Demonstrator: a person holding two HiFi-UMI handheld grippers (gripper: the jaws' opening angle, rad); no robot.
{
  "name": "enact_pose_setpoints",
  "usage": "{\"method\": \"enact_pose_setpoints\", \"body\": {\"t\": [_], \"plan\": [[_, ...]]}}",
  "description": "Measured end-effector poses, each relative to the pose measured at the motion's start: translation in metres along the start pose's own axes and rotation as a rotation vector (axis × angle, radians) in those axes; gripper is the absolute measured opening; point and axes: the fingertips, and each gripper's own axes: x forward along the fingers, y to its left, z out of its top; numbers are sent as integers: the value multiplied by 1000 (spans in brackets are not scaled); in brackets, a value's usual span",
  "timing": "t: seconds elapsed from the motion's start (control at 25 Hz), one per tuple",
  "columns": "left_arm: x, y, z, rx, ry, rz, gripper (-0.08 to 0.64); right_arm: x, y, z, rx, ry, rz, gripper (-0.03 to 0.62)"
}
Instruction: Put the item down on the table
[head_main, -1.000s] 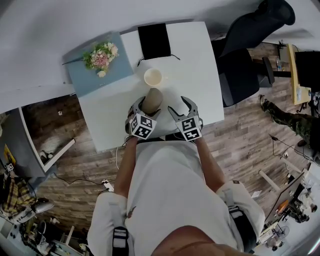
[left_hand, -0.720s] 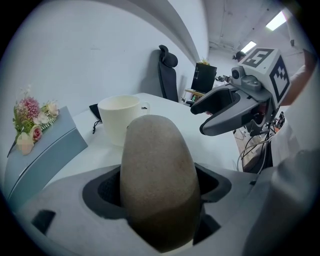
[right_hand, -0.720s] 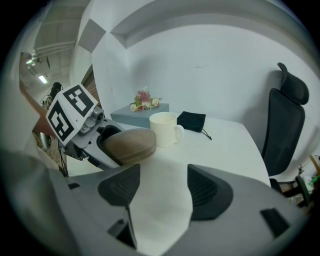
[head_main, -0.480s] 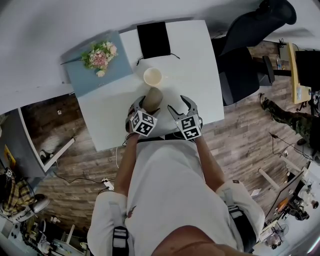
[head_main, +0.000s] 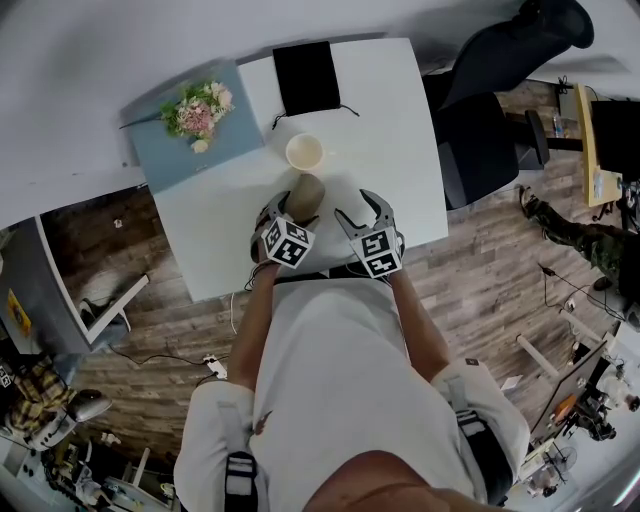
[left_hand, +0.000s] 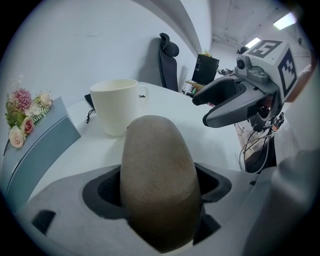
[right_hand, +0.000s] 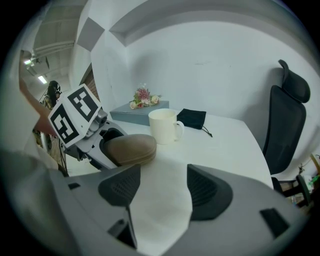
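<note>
A brown, rounded oblong item (left_hand: 157, 180) is clamped between the jaws of my left gripper (head_main: 288, 218), which is shut on it; the item (head_main: 306, 196) points out over the near part of the white table (head_main: 395, 140). From the side, the item (right_hand: 131, 148) looks flat and hangs just above the tabletop. My right gripper (head_main: 367, 215) is beside it to the right, open, with nothing between its fingers (right_hand: 205, 192). A cream mug (head_main: 305, 152) stands just beyond the item.
A grey-blue box (head_main: 200, 140) with a flower bunch (head_main: 198, 110) lies at the table's left. A black pouch (head_main: 308, 78) sits at the far edge. A black office chair (head_main: 500, 90) stands right of the table.
Both grippers and the held item have drifted very slightly away from me, toward the mug. The grip is unchanged.
</note>
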Motion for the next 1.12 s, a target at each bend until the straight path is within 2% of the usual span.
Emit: {"method": "enact_pose_setpoints", "body": {"t": [0.52,0.96,1.12], "plan": [[5,1,0,-7,28,11,410,-2,1,-3,-2,4,1,295],[8,0,0,-23,18,10,423,-6,4,-7,-3,-5,-9,295],[5,-2,2,-37,9,2,453,-11,4,-5,-4,-9,-18,295]]}}
